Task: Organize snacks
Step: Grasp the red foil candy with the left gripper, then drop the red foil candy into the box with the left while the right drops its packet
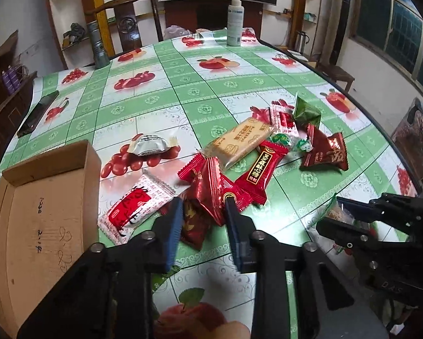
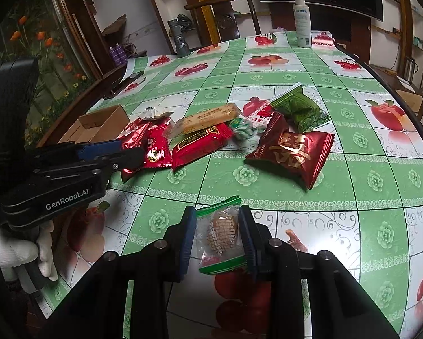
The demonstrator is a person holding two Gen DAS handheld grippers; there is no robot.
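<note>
Several wrapped snacks lie in a pile on the fruit-print tablecloth [image 1: 200,107]. My left gripper [image 1: 203,206] has its blue pads on either side of a crumpled red snack packet [image 1: 204,195] at the near end of the pile; whether it grips is unclear. An open cardboard box [image 1: 42,212] sits just to its left. My right gripper [image 2: 217,217] is shut on a clear, green-edged packet with a brown pastry [image 2: 221,234], held above the table near its front edge. It also shows in the left wrist view [image 1: 350,209]. The left gripper shows in the right wrist view [image 2: 118,152].
Other snacks include a tan biscuit bar [image 1: 239,141], a dark red pouch [image 2: 293,152], a green pouch [image 2: 299,107] and a silver packet [image 1: 149,145]. A spray bottle [image 1: 235,19] and a torch [image 1: 98,45] stand at the far edge. A phone [image 1: 37,113] lies far left.
</note>
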